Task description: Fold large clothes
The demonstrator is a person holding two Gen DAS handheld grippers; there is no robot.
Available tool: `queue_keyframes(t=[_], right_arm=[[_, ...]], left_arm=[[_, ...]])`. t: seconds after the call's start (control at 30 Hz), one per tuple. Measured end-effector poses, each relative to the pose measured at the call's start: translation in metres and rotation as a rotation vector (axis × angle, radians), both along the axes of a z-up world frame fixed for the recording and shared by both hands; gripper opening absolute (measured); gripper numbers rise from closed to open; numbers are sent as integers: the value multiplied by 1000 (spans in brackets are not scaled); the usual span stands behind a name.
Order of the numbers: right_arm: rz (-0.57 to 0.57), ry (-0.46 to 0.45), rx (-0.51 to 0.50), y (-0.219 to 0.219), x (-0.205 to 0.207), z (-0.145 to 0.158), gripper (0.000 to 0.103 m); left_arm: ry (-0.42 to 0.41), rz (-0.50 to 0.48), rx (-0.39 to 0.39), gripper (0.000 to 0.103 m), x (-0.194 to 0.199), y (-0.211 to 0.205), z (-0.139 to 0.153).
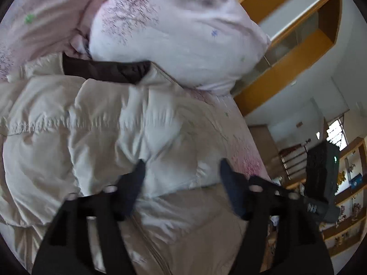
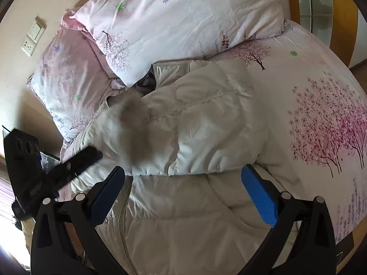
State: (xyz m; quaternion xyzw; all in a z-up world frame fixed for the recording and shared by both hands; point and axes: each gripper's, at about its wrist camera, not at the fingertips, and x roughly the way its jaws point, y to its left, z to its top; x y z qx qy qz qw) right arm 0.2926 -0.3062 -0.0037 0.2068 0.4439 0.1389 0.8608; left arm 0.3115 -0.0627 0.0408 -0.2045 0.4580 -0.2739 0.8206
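Note:
A cream puffy down jacket [image 2: 183,142] lies on the bed, a sleeve folded across its body; its dark lining [image 1: 103,70] shows at the collar near the pillows. The jacket fills the left wrist view [image 1: 103,133]. My left gripper [image 1: 182,169] is open just above the jacket, holding nothing; it also shows blurred at the left of the right wrist view [image 2: 84,158]. My right gripper [image 2: 183,174] is open above the jacket's lower body near the zipper [image 2: 125,224]. In the left wrist view the right gripper [image 1: 321,178] appears at the right edge.
Two pink floral pillows [image 2: 179,20] [image 2: 68,73] lie behind the jacket. The floral bedsheet [image 2: 321,119] spreads to the right. A wooden headboard [image 1: 286,52] and shelves [image 1: 348,206] stand beyond the bed. A wall socket [image 2: 33,37] is at left.

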Motion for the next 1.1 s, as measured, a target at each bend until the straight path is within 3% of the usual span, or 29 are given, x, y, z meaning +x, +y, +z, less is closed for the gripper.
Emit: queue_keyframes(t=[0.13, 0.2, 0.27, 0.3, 0.37, 0.47, 0.6, 0.7, 0.73, 0.77, 0.87, 1.0, 1.1], right_arm=[[22, -42, 26, 5, 2, 7, 101], [63, -53, 68, 13, 6, 8, 95], [110, -36, 120, 23, 12, 5, 79], [137, -15, 150, 30, 17, 0, 77], [155, 21, 161, 42, 25, -7, 72], [167, 59, 129, 58, 38, -18, 72], [145, 128, 172, 66, 59, -36, 71], [147, 144, 160, 73, 69, -44, 61], [150, 141, 158, 76, 70, -44, 54], [163, 137, 161, 81, 72, -45, 40], [177, 117, 138, 90, 71, -43, 17], [162, -14, 87, 89, 59, -17, 12], [128, -55, 63, 81, 56, -8, 12]], left_arm=[[-78, -5, -29, 91, -22, 20, 23], [-143, 46, -17, 98, -39, 46, 36], [-189, 100, 13, 101, -53, 70, 44], [-205, 139, 45, 101, -61, 84, 45], [-196, 212, 135, 101, -72, 110, 43], [-111, 330, 270, 101, -86, 151, 30], [-71, 440, 332, 101, -110, 204, 15], [-36, 478, 323, 101, -119, 232, 5], [-32, 494, 308, 101, -124, 242, 1], [-38, 505, 297, 101, -128, 246, -1], [-108, 561, 298, 101, -140, 259, -4], [-128, 551, 323, 101, -144, 261, -5], [-49, 509, 280, 101, -139, 267, -16]])
